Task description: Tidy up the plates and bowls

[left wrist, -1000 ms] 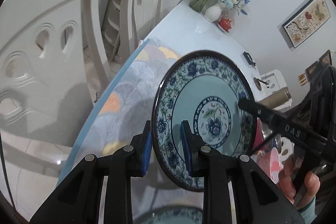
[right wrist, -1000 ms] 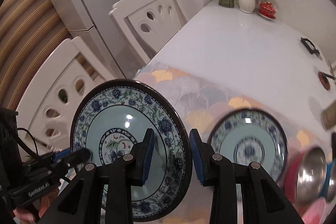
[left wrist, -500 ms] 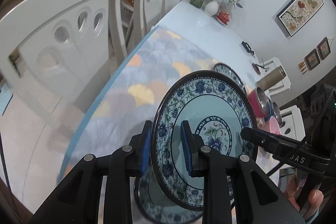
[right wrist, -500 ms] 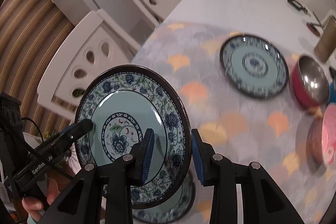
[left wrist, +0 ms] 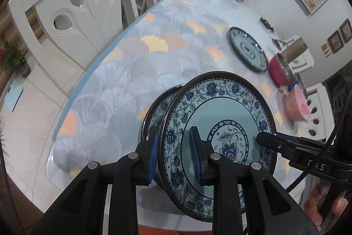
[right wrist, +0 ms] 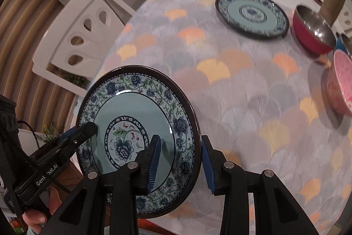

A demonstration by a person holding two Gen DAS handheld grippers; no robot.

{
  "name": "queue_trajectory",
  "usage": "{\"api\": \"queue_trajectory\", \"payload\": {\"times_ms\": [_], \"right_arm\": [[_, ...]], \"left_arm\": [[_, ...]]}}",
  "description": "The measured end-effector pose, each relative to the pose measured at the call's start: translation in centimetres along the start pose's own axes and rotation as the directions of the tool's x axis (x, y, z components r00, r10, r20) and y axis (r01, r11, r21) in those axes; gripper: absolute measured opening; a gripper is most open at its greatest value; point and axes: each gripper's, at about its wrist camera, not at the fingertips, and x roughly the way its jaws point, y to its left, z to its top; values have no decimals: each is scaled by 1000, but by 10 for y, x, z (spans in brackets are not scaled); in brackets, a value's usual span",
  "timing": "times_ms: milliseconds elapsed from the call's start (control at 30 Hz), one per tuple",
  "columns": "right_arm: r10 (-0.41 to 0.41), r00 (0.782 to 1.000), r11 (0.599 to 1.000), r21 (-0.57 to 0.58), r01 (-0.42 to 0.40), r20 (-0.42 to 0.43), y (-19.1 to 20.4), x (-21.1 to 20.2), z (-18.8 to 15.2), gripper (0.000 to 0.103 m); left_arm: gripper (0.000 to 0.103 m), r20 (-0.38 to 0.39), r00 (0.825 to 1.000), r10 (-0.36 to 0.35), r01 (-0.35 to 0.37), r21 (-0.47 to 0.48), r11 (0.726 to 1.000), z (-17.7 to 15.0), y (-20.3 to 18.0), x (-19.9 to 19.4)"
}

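Both the left gripper and right gripper pinch one glossy round blue-floral ceramic plate by opposite rims, above the scallop-patterned tablecloth.

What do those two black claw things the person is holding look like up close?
Both are black plastic tongs with two fingers, each tipped with a ribbed blue pad, and silver pivot pins. The left gripper bears white lettering and trails a thin black cable; the right gripper also carries white letters.
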Motion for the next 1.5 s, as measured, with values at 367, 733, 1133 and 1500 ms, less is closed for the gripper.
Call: {"api": "queue_trajectory", "payload": {"times_ms": [367, 733, 1133, 1500], "right_arm": [[-29, 997, 999, 21, 30, -65, -1, 30, -14, 36], [-58, 996, 998, 24, 60, -62, 1, 44, -8, 36], [-27, 999, 998, 58, 29, -44, -6, 47, -3, 36], [9, 1000, 995, 98, -11, 19, -12, 22, 6, 36]], "left_arm": [[23, -15, 999, 43, -42, 53, 998, -7, 3, 13], [26, -16, 998, 54, -53, 37, 998, 4, 8, 31], [34, 12, 998, 67, -67, 12, 998, 18, 14, 30], [34, 31, 998, 49, -49, -6, 999, 31, 17, 16]]}}
